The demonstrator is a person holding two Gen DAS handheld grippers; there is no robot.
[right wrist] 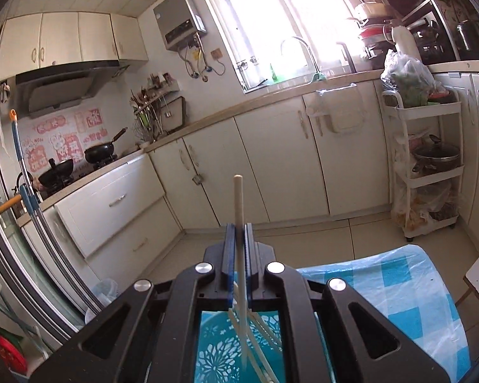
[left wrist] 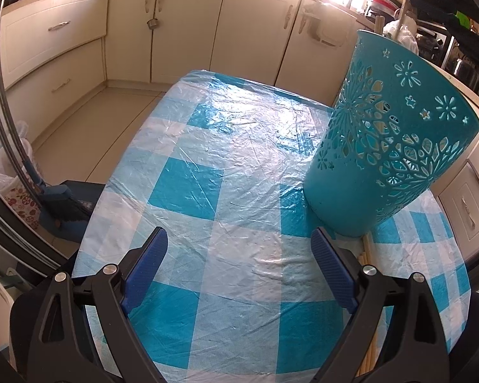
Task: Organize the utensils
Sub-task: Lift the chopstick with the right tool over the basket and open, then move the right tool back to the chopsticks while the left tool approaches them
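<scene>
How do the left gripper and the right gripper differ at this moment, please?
The left gripper has its fingers wide apart and holds nothing; the right gripper is shut on a pale chopstick. The left gripper points down at the checked tablecloth; the right gripper sits above the teal basket, facing the cabinets. Both have black frames and blue pads.
</scene>
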